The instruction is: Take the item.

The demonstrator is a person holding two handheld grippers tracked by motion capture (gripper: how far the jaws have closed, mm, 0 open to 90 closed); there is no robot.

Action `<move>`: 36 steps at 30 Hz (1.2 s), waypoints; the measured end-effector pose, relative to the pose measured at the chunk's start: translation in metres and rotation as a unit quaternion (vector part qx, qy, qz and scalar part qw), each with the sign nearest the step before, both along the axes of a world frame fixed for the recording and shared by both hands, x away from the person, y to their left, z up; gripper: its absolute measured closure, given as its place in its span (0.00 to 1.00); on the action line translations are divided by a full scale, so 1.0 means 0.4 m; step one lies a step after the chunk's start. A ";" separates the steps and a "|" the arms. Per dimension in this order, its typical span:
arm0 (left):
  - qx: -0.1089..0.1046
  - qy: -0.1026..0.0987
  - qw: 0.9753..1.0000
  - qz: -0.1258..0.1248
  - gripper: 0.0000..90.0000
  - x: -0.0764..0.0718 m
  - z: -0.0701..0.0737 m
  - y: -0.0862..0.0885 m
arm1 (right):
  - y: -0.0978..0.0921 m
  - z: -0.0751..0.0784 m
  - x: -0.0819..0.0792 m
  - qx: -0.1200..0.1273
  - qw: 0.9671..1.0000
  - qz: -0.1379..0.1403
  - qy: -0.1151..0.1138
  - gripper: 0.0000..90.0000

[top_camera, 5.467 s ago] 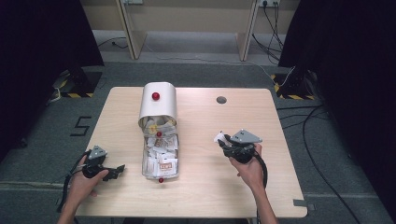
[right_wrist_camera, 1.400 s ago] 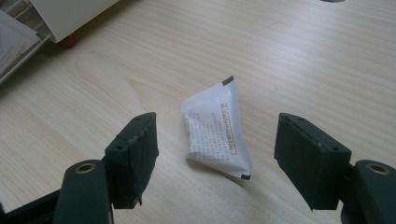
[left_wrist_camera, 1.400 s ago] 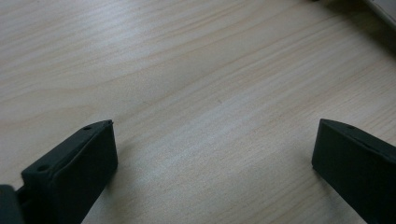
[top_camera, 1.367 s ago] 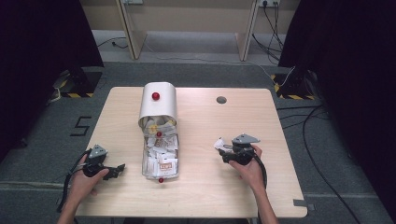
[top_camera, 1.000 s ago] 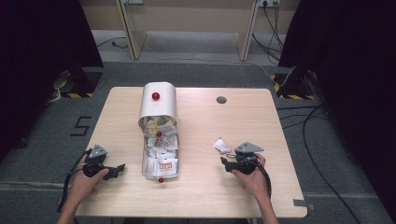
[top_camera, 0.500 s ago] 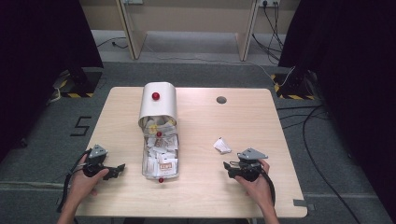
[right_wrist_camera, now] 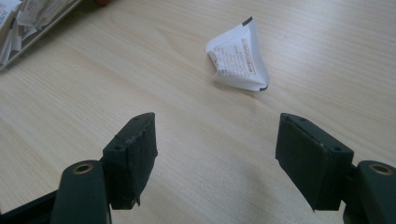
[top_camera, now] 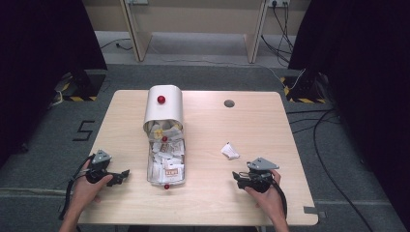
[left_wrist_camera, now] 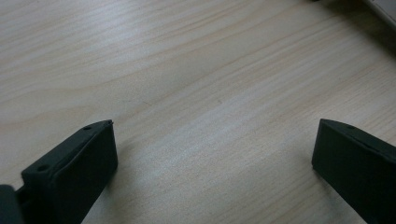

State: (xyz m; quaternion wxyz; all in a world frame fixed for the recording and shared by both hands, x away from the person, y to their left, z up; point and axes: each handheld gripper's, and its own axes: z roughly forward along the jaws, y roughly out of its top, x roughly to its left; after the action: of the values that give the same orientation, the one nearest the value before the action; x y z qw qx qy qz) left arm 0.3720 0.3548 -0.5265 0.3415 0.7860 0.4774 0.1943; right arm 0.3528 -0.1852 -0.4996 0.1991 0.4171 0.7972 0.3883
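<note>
In the high view the left gripper (top_camera: 121,175) is at the lower left of the frame, on the worktop (top_camera: 251,130), and its fingers (left_wrist_camera: 77,172) stand wide apart over bare wood. The right gripper (top_camera: 238,176) is at the lower right; its fingers (right_wrist_camera: 133,156) are also apart and hold nothing. A white packet (top_camera: 230,151) lies just above it, apart from the fingers. In the centre stands a tray (top_camera: 165,159) of packets, with a metal lid (top_camera: 164,108) at its upper end.

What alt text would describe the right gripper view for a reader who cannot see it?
A crumpled white packet lies on the wooden table, beyond the open right gripper and apart from its two black jaws. A tray of packets shows at the upper left corner.
</note>
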 end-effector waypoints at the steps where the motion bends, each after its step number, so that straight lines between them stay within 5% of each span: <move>1: -0.001 -0.001 1.000 0.000 0.00 0.001 -0.001 0.000 | -0.001 -0.001 -0.003 0.001 1.000 0.000 0.002 0.33; 36: -0.001 -0.001 1.000 0.002 0.00 0.003 0.000 -0.001 | -0.059 -0.040 -0.071 -0.006 0.999 -0.020 0.029 0.33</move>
State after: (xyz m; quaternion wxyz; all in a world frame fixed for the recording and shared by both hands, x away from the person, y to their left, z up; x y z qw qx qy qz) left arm 0.3733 0.3545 -0.5267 0.3421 0.7847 0.4786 0.1954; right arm 0.3246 -0.2089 -0.5154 0.1861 0.4432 0.7964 0.3669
